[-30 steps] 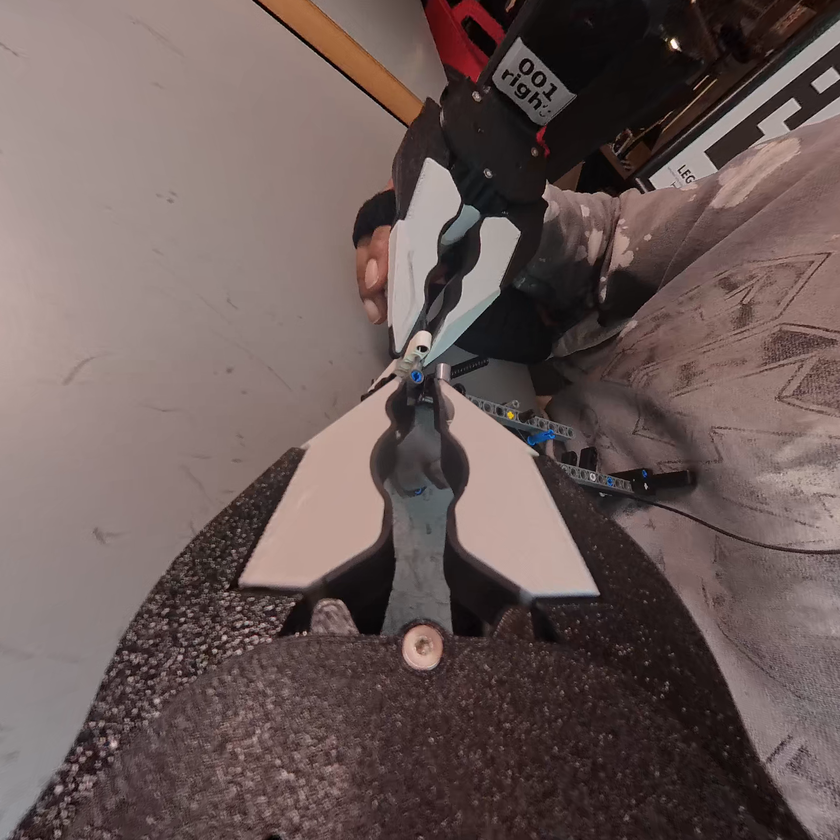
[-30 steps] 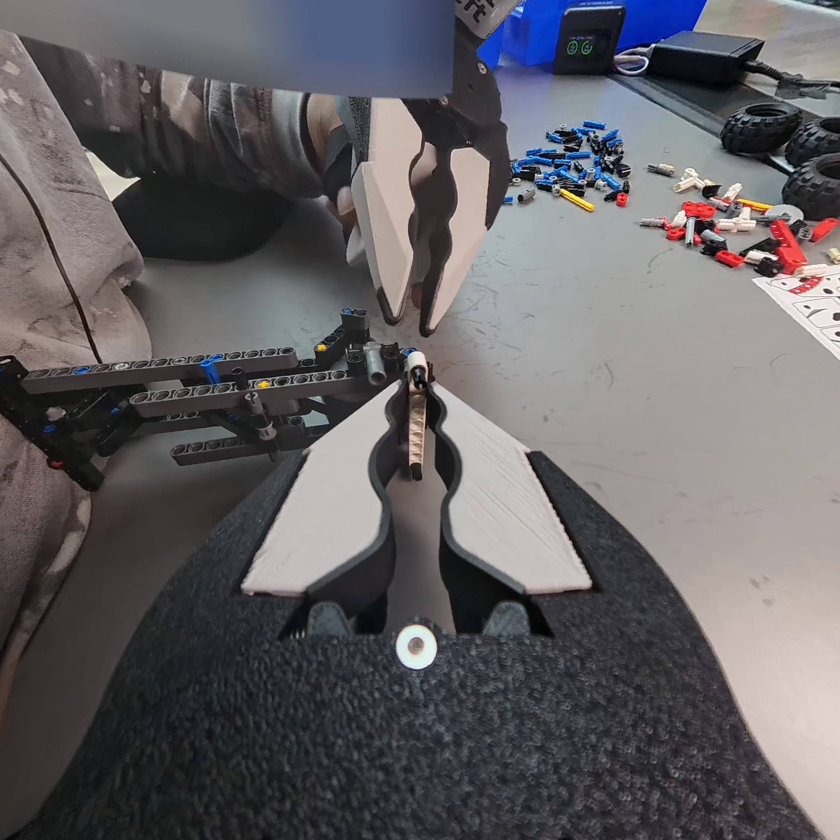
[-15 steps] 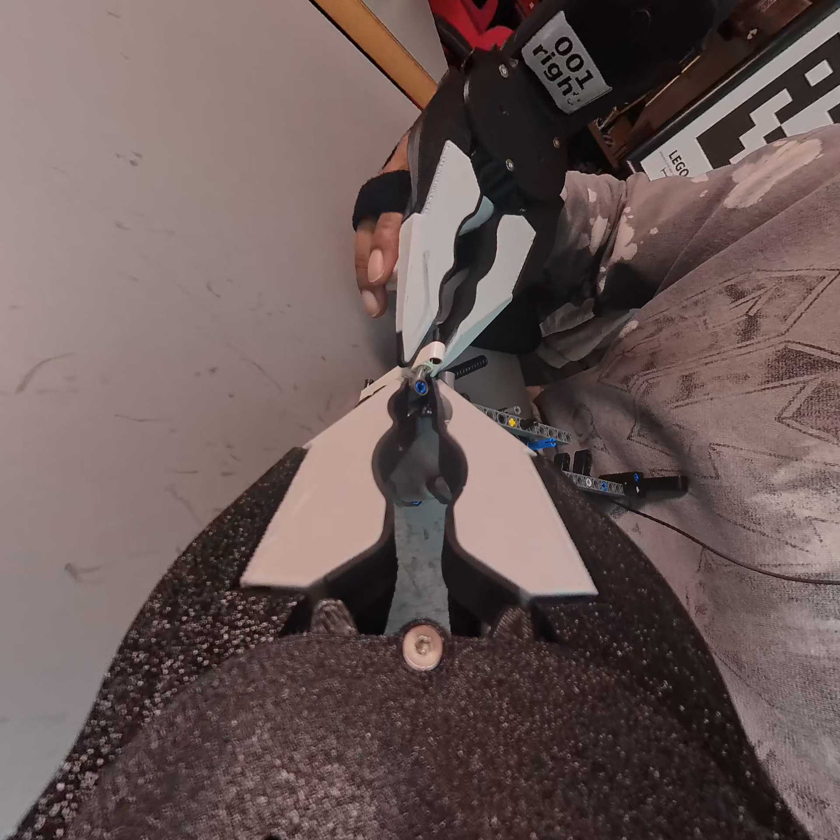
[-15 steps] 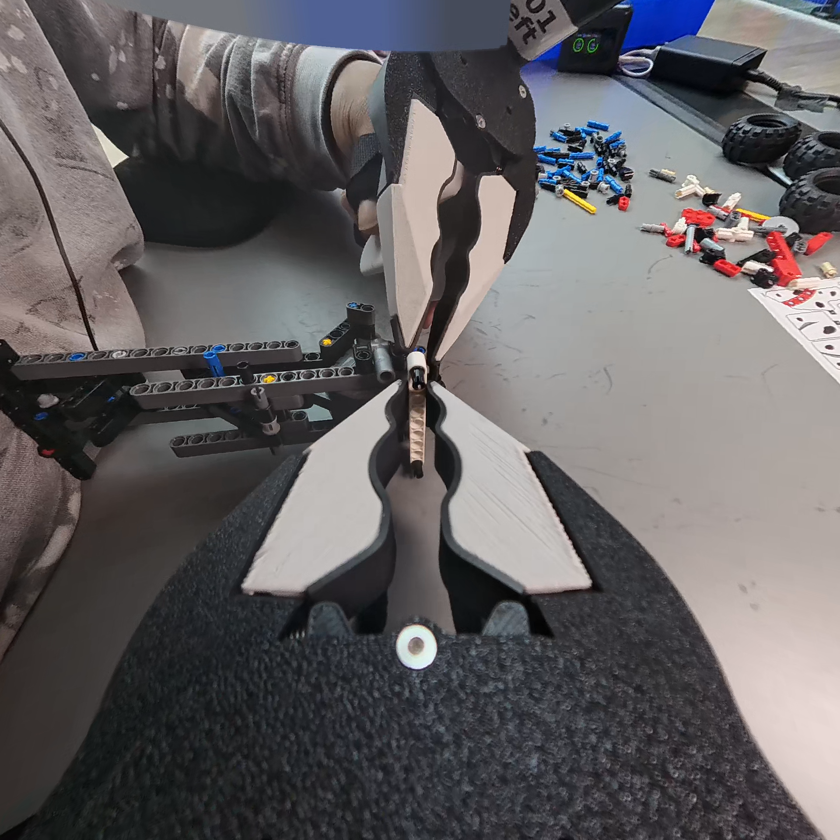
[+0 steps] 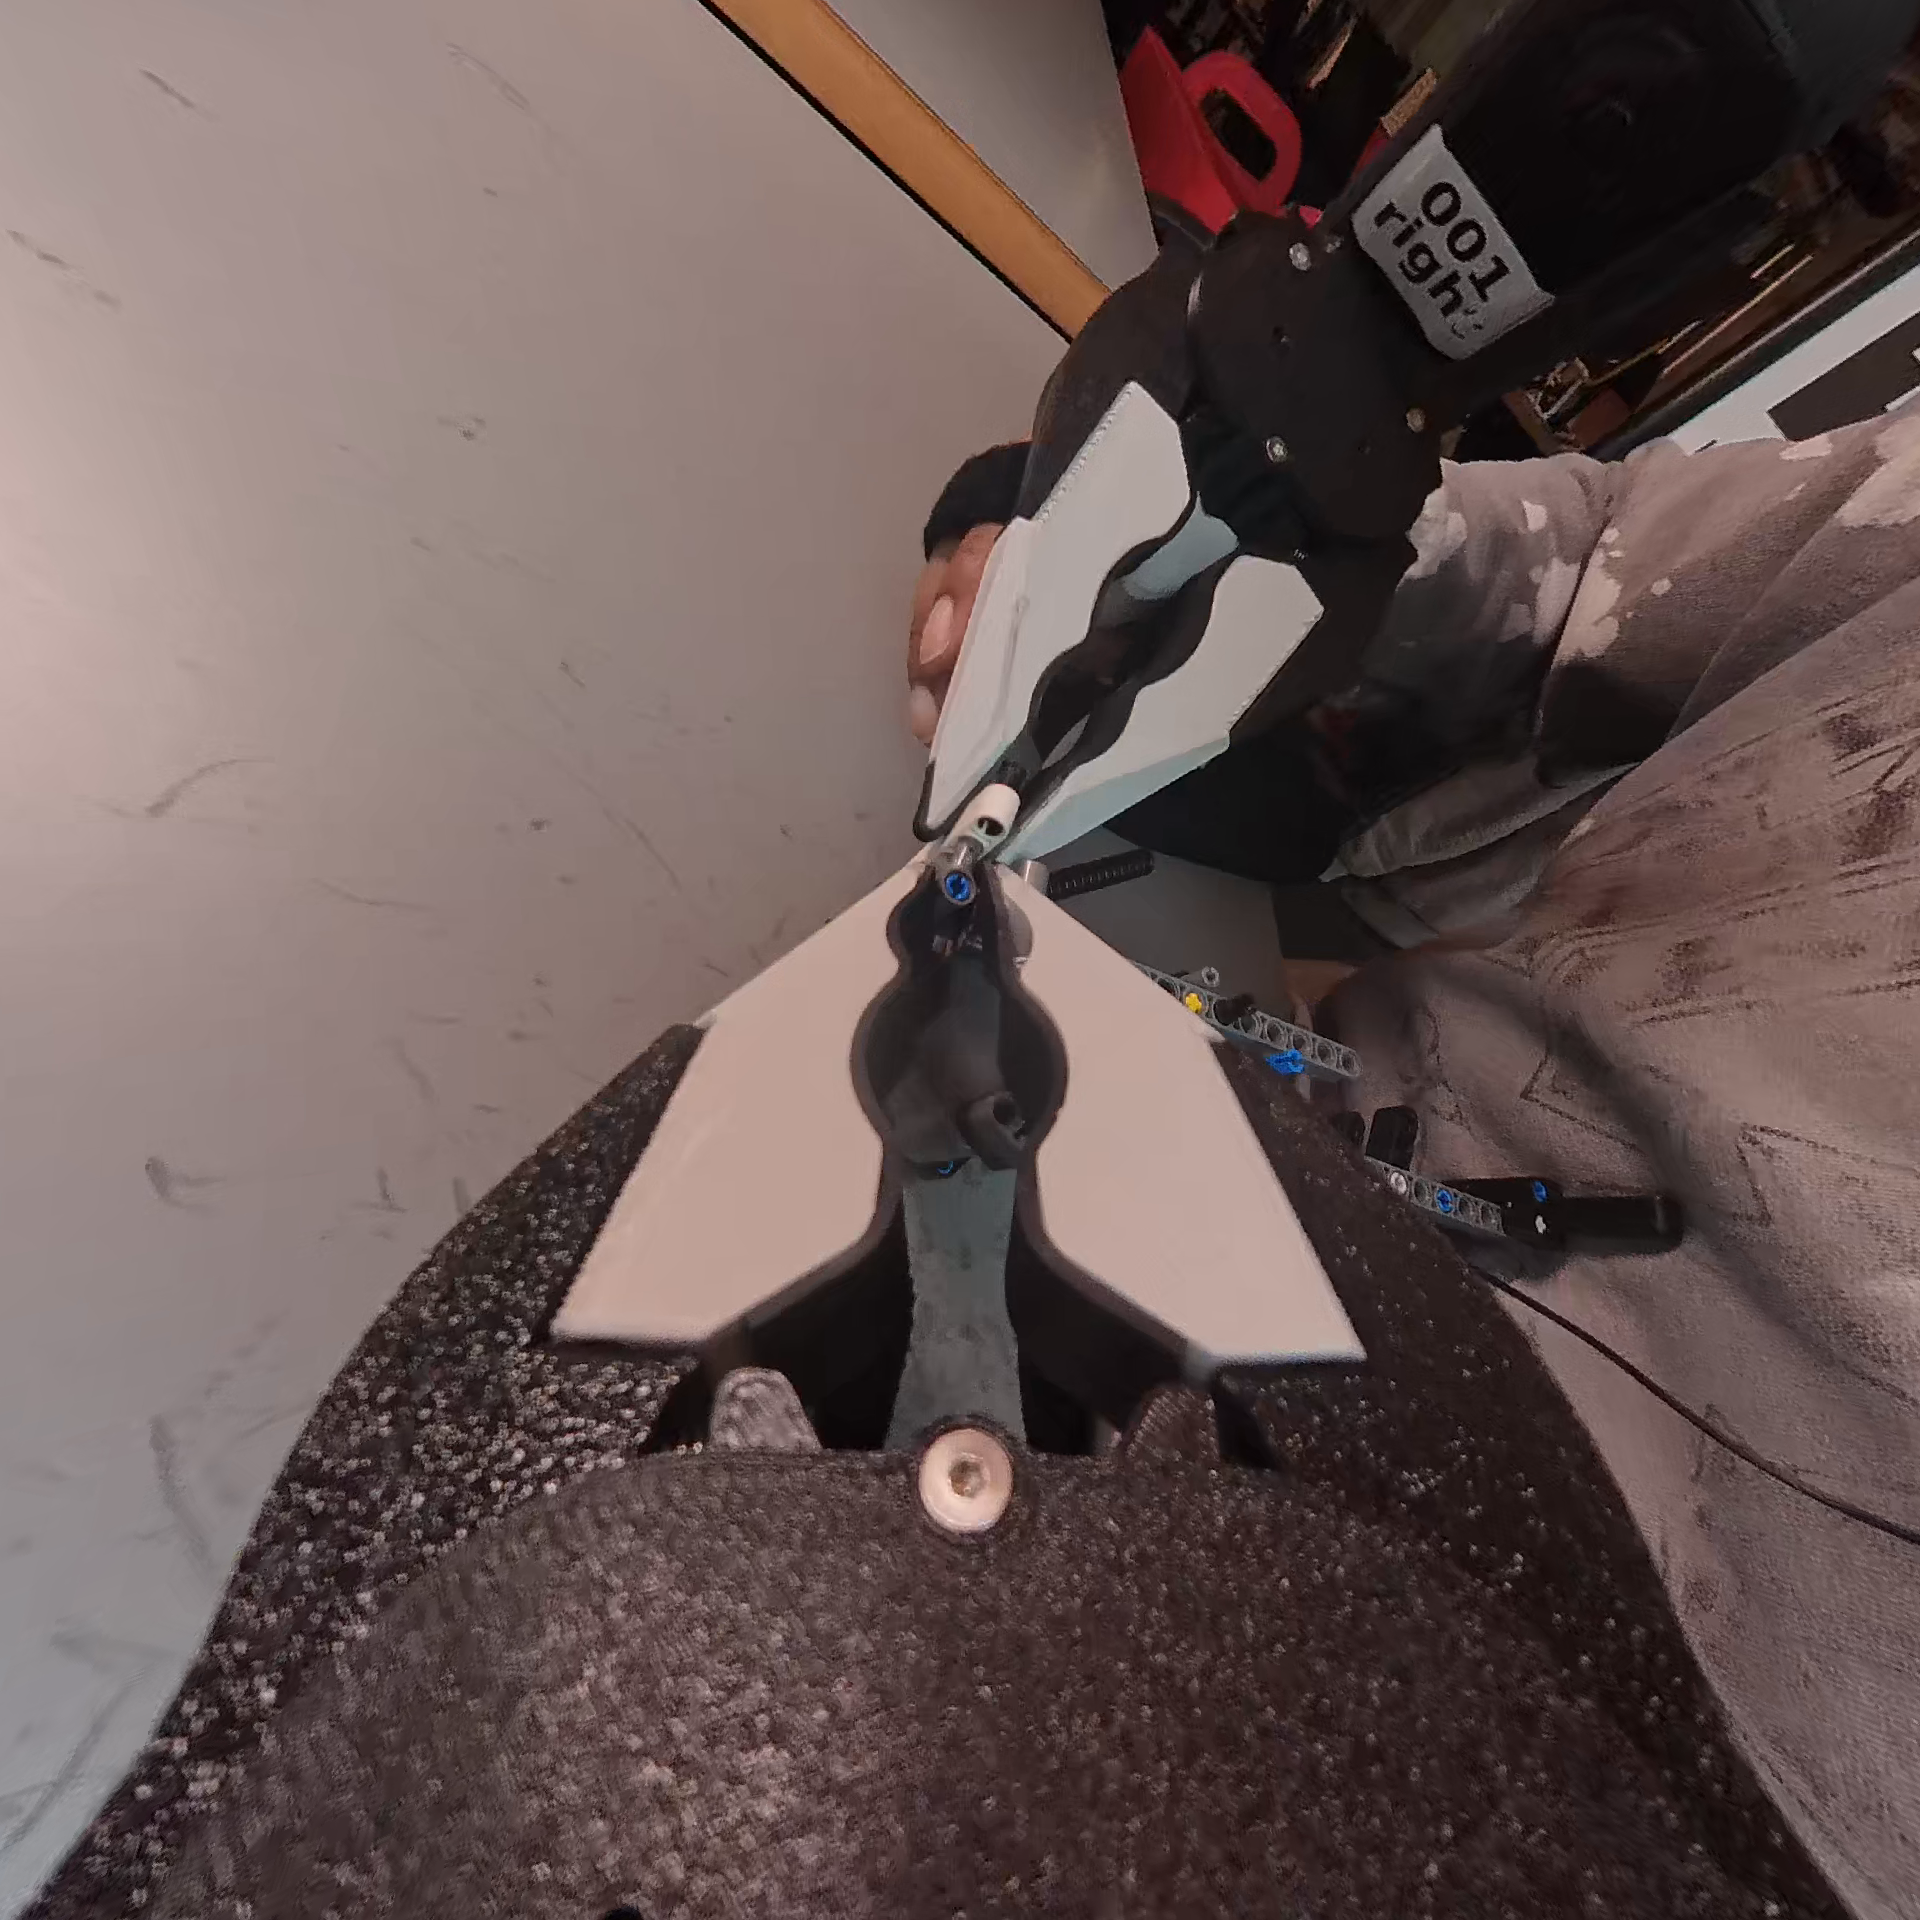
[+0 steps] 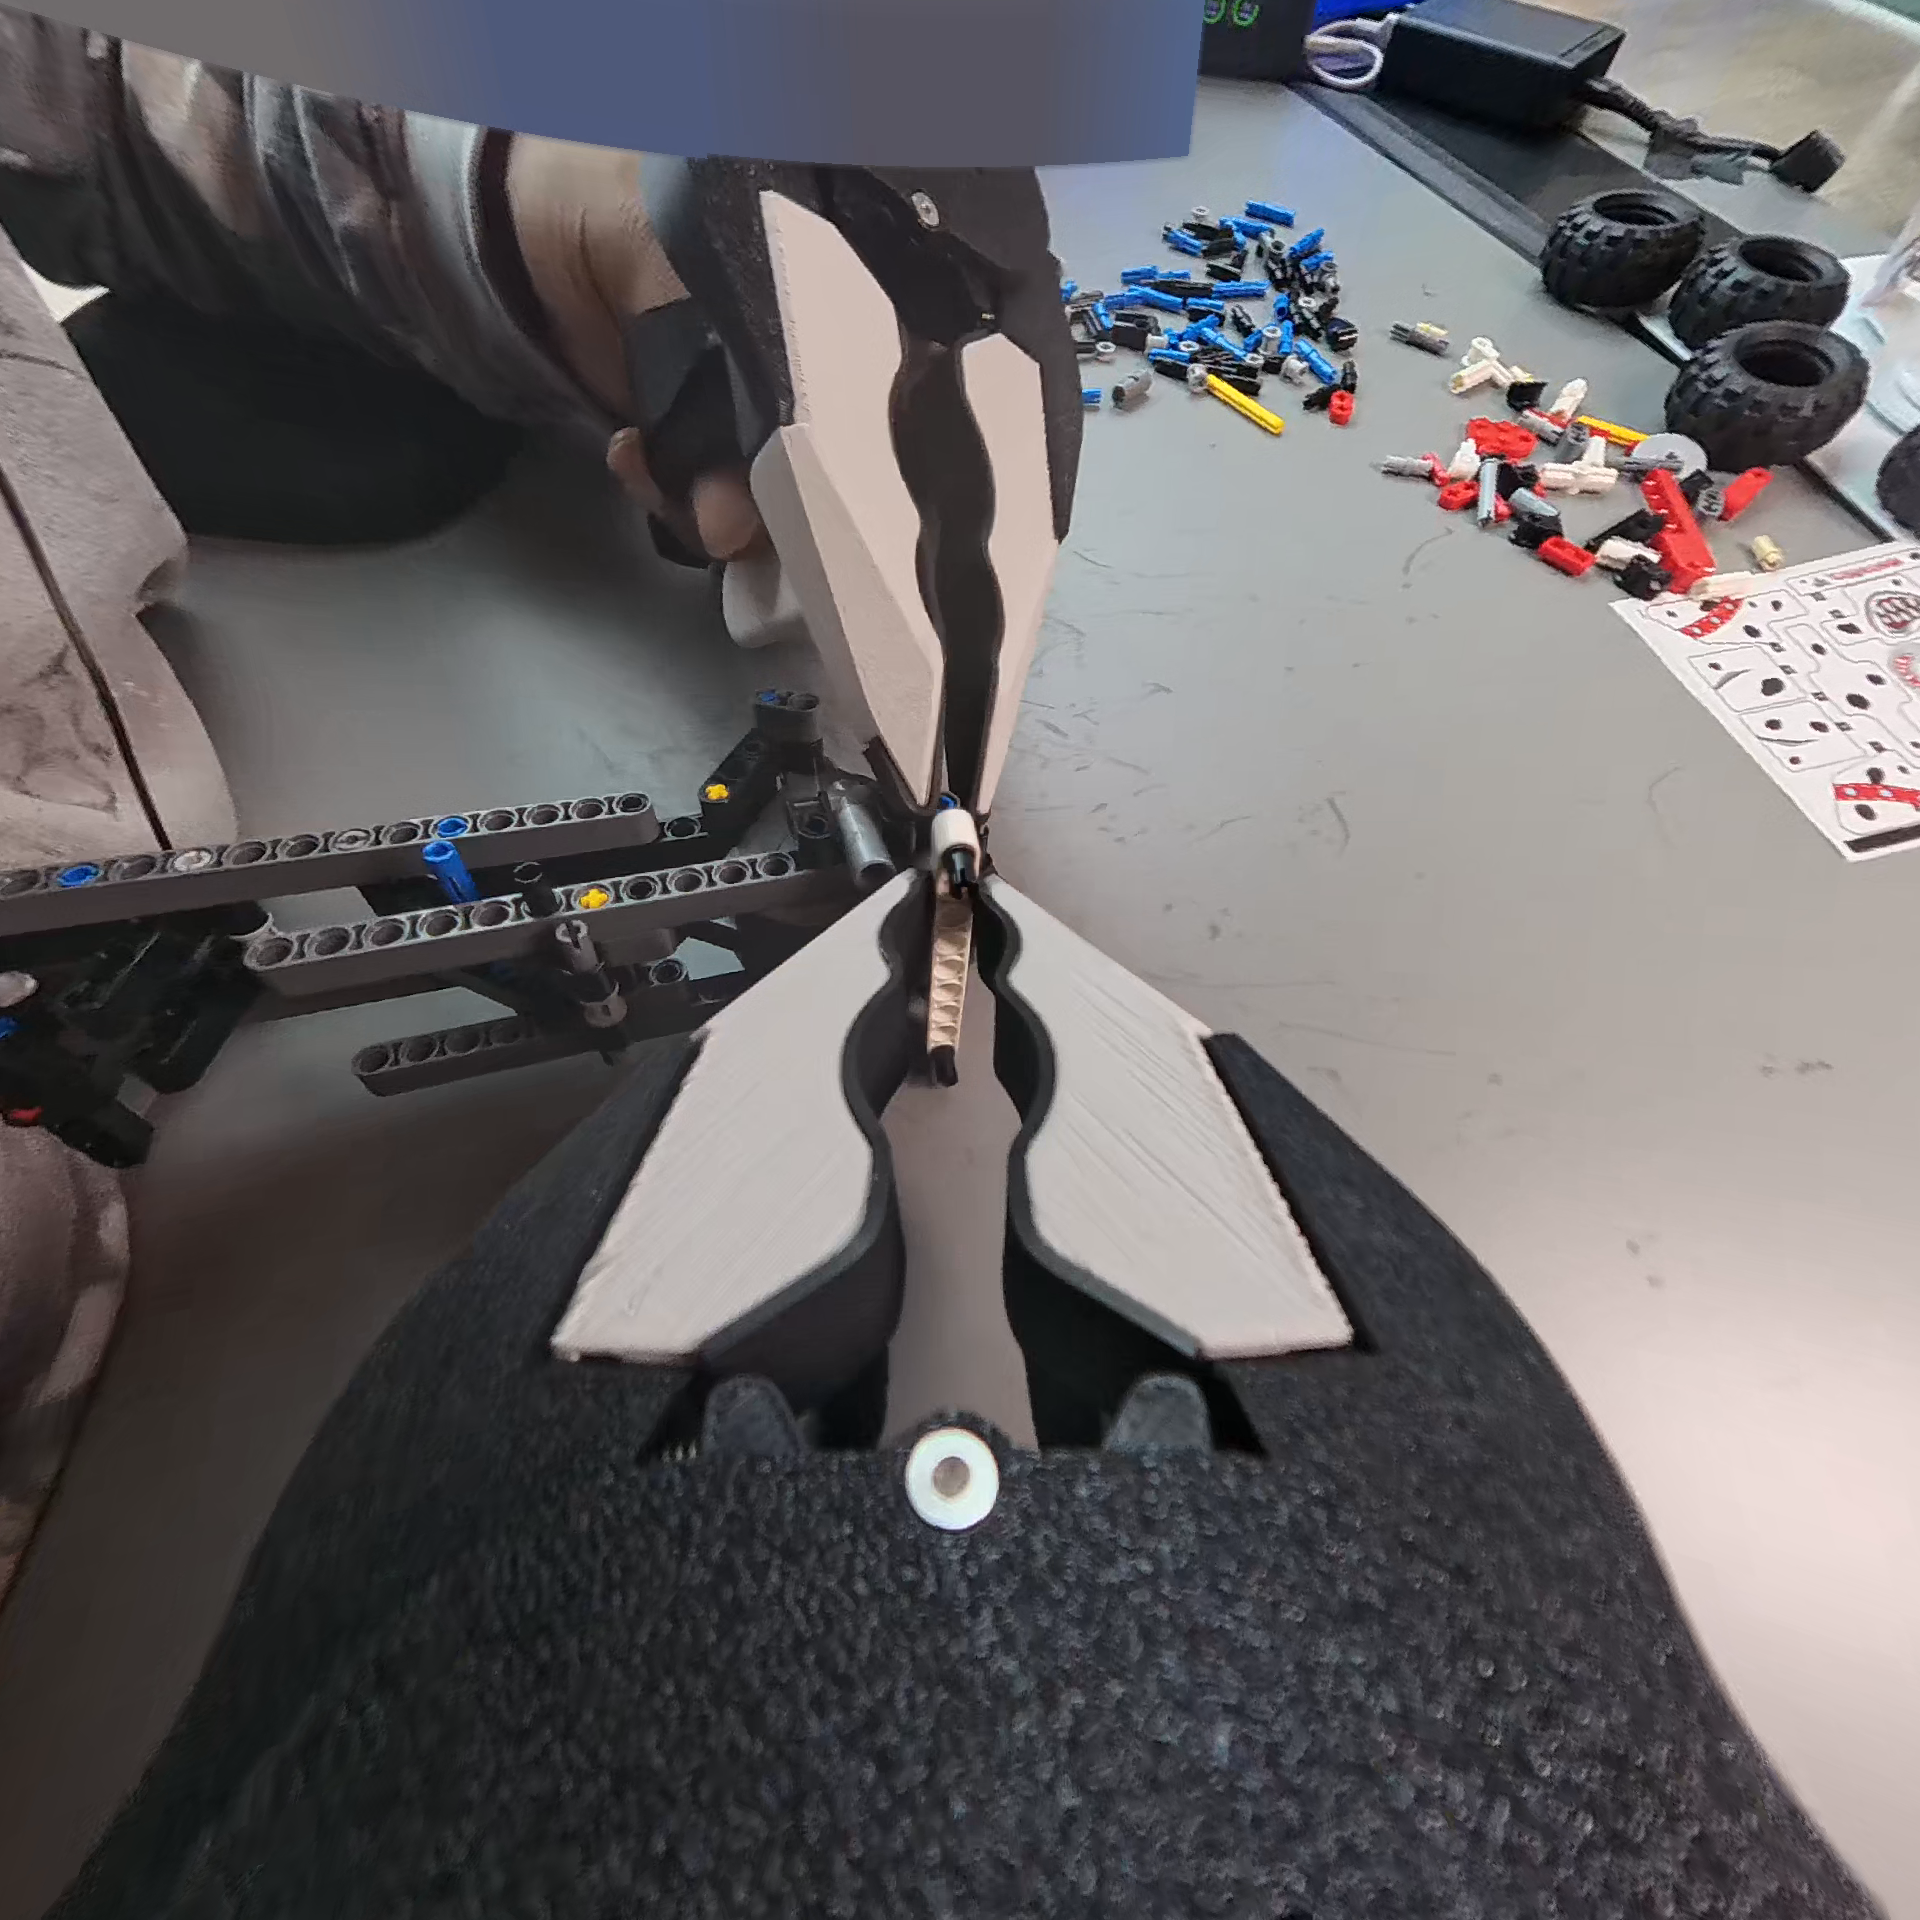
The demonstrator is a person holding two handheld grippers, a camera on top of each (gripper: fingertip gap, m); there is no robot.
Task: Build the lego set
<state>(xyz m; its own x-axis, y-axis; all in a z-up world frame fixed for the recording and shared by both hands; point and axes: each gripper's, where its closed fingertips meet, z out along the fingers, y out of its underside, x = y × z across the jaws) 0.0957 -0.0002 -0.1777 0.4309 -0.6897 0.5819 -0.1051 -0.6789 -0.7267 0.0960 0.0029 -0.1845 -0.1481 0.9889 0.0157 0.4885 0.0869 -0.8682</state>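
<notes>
Dark grey beams of a half-built lego frame (image 6: 436, 914) at nine o'clock in the right wrist view, lying flat on the tabletop (image 6: 1351, 1039), far end tucked against a person's sleeve.

At the centre, just right of the frame's front end, right gripper (image 6: 951, 883) with fingers clamped on a tan beam (image 6: 948, 977) held edge-on, a black pin and a white bush (image 6: 951, 834) poking out past the tips.

From twelve o'clock, left gripper (image 6: 951, 795) pointing down, fingers drawn nearly together, tips touching or just above the white bush. Impossible to tell whether pinching anything.

A second ago raised clear of the frame; now lowered so that both pairs of tips meet at the frame's front end. Probably the joining step under way: tan beam offered up, left gripper steadying or pressing the bush.

Further right, at one o'clock, a scatter of blue and black pins (image 6: 1216, 312); at two o'clock, black tyres (image 6: 1766, 390) and red and white pieces (image 6: 1558, 488); at three o'clock, a sticker sheet (image 6: 1787, 686).
</notes>
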